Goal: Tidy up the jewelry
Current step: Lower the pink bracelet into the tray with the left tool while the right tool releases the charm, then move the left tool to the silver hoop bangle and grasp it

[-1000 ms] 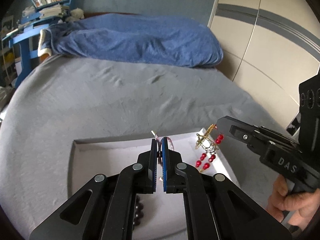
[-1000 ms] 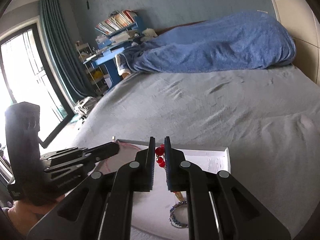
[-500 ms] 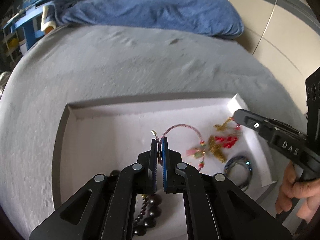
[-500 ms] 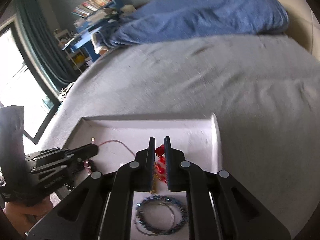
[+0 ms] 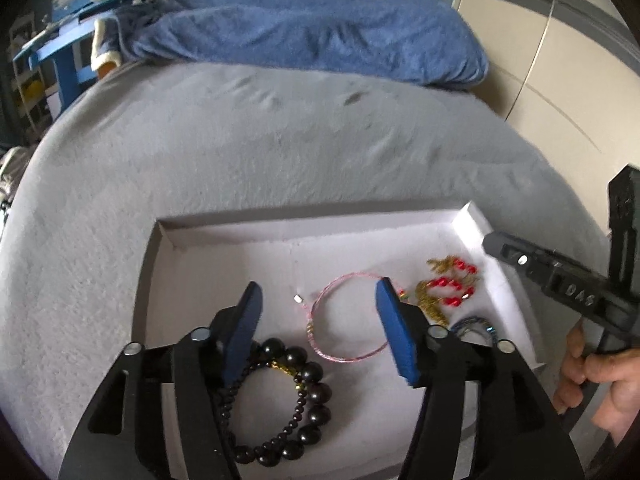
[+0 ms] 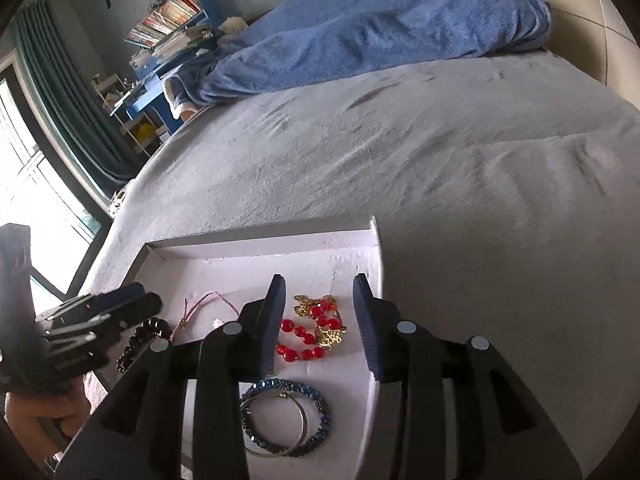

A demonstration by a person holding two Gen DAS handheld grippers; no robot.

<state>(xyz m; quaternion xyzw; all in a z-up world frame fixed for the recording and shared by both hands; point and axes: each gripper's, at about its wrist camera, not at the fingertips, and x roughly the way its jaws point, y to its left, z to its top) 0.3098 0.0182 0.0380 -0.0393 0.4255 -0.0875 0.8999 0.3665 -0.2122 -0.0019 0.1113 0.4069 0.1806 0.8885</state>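
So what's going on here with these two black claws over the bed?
A person is sorting jewelry into a white tray on a grey bed, with a hand-held claw in each hand. The left claw has just been opening over a thin pink bracelet, the right claw over a red and gold beaded piece. Both pieces lie loose in the tray, beside a black bead bracelet and blue bangles.

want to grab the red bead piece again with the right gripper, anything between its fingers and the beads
Nothing visible. The right gripper has just been opening, and the red-and-gold bead piece lies loose on the white tray between its fingers, pads not touching it.
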